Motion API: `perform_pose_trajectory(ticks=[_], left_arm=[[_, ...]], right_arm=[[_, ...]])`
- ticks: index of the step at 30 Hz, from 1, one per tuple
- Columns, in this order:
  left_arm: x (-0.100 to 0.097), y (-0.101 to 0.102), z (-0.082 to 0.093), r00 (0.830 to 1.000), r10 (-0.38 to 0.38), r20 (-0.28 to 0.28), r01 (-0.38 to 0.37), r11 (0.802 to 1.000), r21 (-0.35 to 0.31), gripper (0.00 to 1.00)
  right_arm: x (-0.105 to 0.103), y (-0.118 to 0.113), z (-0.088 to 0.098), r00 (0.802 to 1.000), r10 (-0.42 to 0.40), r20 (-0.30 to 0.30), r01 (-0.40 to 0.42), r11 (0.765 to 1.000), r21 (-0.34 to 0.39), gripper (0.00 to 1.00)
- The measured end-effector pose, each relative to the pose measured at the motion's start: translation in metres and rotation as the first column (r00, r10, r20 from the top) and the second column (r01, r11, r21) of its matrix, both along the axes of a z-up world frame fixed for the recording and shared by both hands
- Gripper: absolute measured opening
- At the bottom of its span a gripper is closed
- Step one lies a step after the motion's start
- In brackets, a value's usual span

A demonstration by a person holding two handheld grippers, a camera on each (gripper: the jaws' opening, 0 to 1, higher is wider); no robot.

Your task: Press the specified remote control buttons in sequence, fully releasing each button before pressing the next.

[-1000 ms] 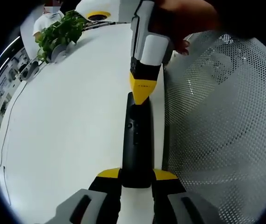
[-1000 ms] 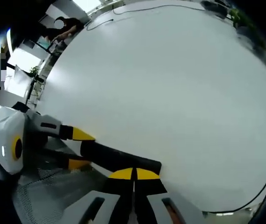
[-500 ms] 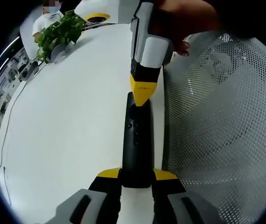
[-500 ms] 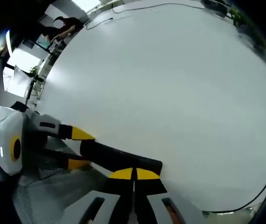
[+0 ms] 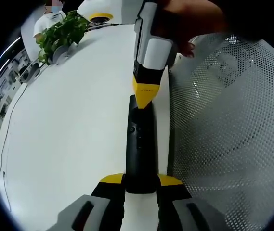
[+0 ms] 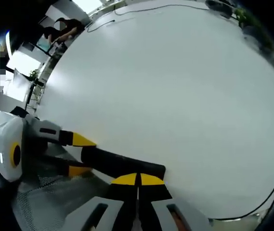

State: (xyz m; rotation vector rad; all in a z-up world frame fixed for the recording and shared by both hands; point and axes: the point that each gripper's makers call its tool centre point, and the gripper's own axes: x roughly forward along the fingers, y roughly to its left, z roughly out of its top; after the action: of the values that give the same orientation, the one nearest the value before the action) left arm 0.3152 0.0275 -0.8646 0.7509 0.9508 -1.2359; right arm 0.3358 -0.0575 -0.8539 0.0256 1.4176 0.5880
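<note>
Black plastic and slim, the remote control (image 5: pixel 140 144) lies lengthwise on the white counter (image 5: pixel 69 134), its near end clamped between the yellow tips of the left gripper (image 5: pixel 140 182), which has closed on its sides and steadies it just beside a perforated metal mesh surface (image 5: pixel 223 125). The right gripper (image 5: pixel 146 94) comes down on the far end of the remote, jaws drawn together into one yellow point that touches or nearly touches the top face; in the right gripper view the same closed tips (image 6: pixel 137 179) sit over that end of the remote control (image 6: pixel 122 163), with nothing between them. To do this press well, I would keep the left hold firm and level so the body cannot pivot or slide toward the mesh, push straight down along the button's axis with only the tip, then lift clearly off before moving to the next button. Which button lies under the tip cannot be made out here.
</note>
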Motion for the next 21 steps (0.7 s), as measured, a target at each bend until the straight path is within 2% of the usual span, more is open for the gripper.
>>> perform_pose_trajectory(ticks=[4,9,21], left_arm=[[0.0,0.0001,0.0001,1.0,0.0,0.0,0.0,1.0,-0.001,0.25],[0.0,0.0001,0.0,1.0,-0.001,0.001,0.001,1.0,-0.001,0.25],[-0.0002,0.0,0.0002,1.0,-0.012,0.007,0.012,1.0,0.0,0.25]], right_arm=[[0.0,0.0003,-0.0001,1.0,0.002,0.001,-0.002,1.0,0.0,0.0],[-0.0002,0.0034,-0.0004,0.998,0.051,0.031,-0.051,0.998,-0.025,0.0],[-0.0001,0.0025,-0.0005,0.996,0.074,0.054,-0.072,0.997,-0.03,0.0]])
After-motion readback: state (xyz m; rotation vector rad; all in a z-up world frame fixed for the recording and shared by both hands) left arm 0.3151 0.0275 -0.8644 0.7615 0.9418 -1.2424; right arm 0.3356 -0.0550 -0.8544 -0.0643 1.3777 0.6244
